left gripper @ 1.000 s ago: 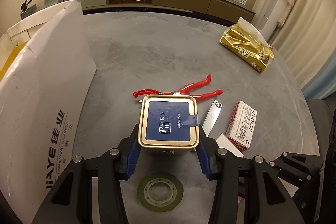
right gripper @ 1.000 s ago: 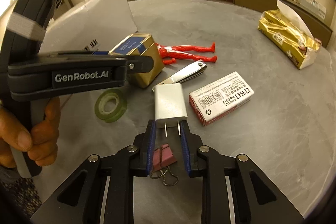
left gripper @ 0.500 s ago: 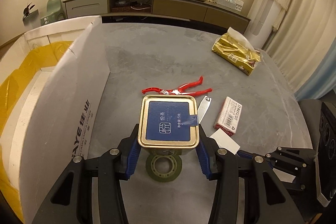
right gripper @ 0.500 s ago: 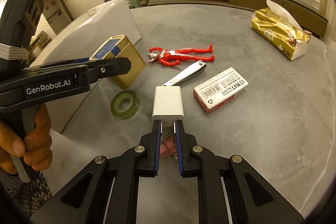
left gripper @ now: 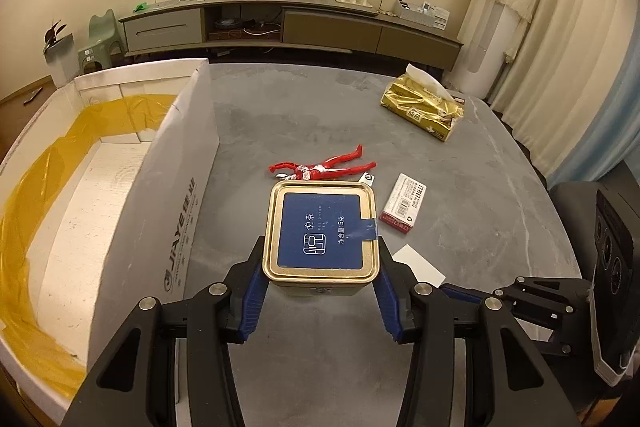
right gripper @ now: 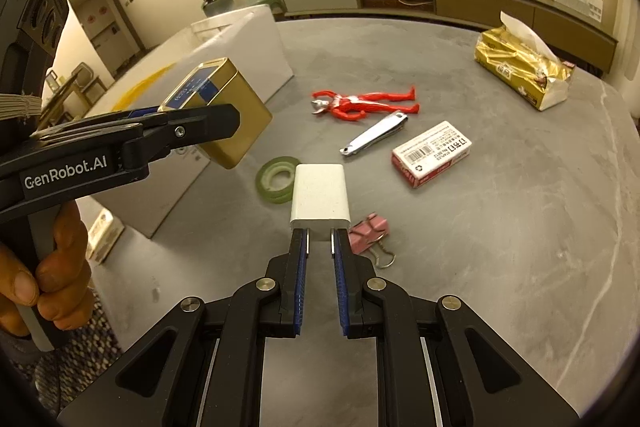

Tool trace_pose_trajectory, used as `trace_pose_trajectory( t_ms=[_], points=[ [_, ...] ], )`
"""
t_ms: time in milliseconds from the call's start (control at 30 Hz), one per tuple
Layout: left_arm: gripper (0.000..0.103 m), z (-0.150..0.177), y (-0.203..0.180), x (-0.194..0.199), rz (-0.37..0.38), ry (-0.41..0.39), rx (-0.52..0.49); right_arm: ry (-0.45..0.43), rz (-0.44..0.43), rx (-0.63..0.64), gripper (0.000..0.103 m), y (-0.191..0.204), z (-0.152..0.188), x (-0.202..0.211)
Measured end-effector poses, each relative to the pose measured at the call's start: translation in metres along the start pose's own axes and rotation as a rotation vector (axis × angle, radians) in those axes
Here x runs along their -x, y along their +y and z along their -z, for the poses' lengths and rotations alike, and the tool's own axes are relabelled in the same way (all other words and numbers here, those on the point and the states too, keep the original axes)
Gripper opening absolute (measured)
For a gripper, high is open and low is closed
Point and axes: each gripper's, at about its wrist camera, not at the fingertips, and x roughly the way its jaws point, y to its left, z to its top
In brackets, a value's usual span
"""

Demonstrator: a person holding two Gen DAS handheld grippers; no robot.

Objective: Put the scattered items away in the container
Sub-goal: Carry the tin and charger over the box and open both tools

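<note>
My left gripper (left gripper: 320,279) is shut on a gold tin with a blue lid (left gripper: 321,233), held in the air above the grey table (left gripper: 304,123) just right of the white box (left gripper: 168,211) with a yellow liner. From the right wrist view the same gold tin (right gripper: 224,111) hangs beside the white box (right gripper: 248,51). My right gripper (right gripper: 320,247) is shut on the prongs of a white charger plug (right gripper: 320,195), lifted off the table. On the table lie a red toy figure (right gripper: 360,105), nail clippers (right gripper: 374,139), a staples box (right gripper: 432,153), a green tape roll (right gripper: 276,181) and a pink binder clip (right gripper: 370,233).
A gold tissue pack (left gripper: 424,105) sits at the table's far right. A low sideboard (left gripper: 288,23) runs along the back wall, with curtains at the right. A hand (right gripper: 44,283) holds the left gripper's handle at the left of the right wrist view.
Both grippers have risen. The left one carried the tin up and toward the box, whose inside now shows. The right one closed on the plug's prongs and lifted it off the table.
</note>
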Motion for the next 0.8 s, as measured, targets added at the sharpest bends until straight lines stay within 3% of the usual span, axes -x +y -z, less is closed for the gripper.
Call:
trace_pose_trajectory(
  t_ms=[800],
  points=[
    [0.05, 0.038, 0.02, 0.089, 0.014, -0.075, 0.011, -0.027, 0.002, 0.061, 0.014, 0.073, 0.016, 0.045]
  ],
)
